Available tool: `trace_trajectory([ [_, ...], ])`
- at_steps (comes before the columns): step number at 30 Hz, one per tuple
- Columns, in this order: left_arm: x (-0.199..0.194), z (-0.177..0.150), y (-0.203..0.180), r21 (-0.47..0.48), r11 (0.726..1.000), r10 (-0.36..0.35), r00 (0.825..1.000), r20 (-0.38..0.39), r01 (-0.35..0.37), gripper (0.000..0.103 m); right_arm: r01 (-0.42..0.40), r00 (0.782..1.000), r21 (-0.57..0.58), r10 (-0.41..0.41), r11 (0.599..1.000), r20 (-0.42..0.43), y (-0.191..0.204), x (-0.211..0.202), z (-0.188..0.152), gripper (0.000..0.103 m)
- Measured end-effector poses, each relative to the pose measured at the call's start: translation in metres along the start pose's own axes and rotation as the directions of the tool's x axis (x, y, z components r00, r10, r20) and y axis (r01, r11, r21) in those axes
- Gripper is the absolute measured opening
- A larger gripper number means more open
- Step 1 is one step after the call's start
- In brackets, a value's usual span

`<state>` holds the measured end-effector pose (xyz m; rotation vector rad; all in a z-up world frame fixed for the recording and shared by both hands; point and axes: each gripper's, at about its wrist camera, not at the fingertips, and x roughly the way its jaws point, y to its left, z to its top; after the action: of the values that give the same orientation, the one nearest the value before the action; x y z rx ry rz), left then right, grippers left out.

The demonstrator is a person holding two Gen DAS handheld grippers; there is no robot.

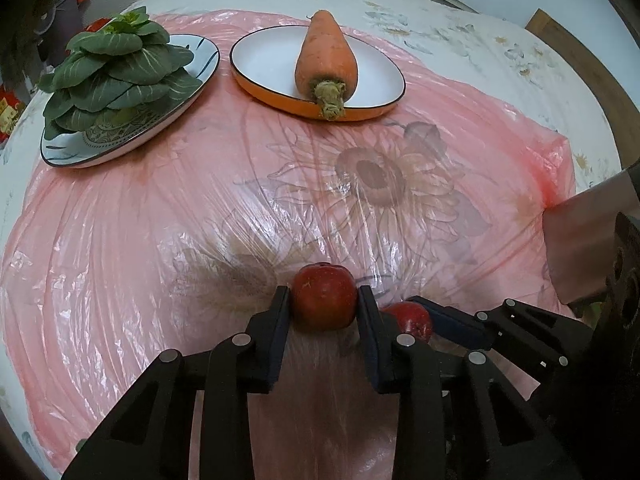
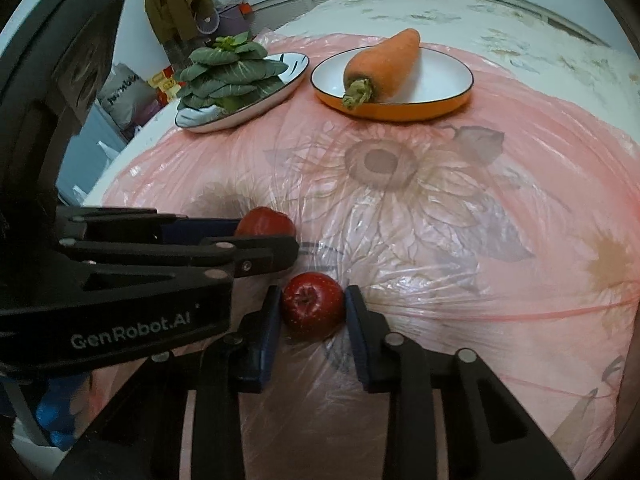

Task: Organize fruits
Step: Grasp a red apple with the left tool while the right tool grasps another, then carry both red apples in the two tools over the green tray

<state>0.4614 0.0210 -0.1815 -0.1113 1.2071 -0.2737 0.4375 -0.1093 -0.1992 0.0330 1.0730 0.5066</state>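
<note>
Two red apples lie side by side on the pink plastic sheet near the front. In the left wrist view my left gripper is shut on the left apple, a pad pressing on each side. The right apple shows partly behind it, beside one of the right gripper's fingers. In the right wrist view my right gripper is shut on the right apple, stem end up. The left gripper comes in from the left around the left apple, half hidden by its finger.
At the back stand an orange-rimmed white dish holding a large carrot and a patterned plate heaped with leafy greens. A flowered cloth under the pink sheet covers the table. Clutter stands beyond the table's left edge.
</note>
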Motion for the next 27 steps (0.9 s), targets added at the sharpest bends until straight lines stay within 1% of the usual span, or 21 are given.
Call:
trace_trajectory([
  [5,-0.007,0.000,0.008,-0.031,0.999,-0.009,1.000,0.017,0.010,0.028,-0.031,0.999,0.027,0.031,0.999,0.017,-0.003,-0.009,0.000,0.024],
  [9,-0.016,-0.001,0.015,-0.051,0.999,-0.007,1.000,0.028,0.008,0.028,-0.037,0.999,0.027,0.036,0.999,0.024,0.000,-0.017,-0.001,0.024],
  [14,-0.032,-0.005,0.021,-0.057,0.998,0.021,0.999,0.048,-0.018,0.028,-0.037,0.999,0.024,0.036,0.999,0.028,0.008,-0.032,-0.007,0.024],
  [20,-0.053,-0.014,0.024,-0.058,0.997,0.052,0.996,0.066,-0.049,0.028,-0.044,0.999,0.040,0.043,0.998,0.020,0.010,-0.055,-0.029,0.024],
  [24,-0.064,-0.025,0.012,-0.033,0.998,0.053,0.996,0.068,-0.051,0.028,-0.048,0.999,0.064,0.047,0.997,0.021,0.006,-0.075,-0.049,0.024],
  [27,-0.072,-0.037,-0.004,-0.011,0.999,0.048,0.997,0.067,-0.048,0.028,-0.046,0.999,0.088,0.044,0.995,0.019,0.000,-0.094,-0.067,0.024],
])
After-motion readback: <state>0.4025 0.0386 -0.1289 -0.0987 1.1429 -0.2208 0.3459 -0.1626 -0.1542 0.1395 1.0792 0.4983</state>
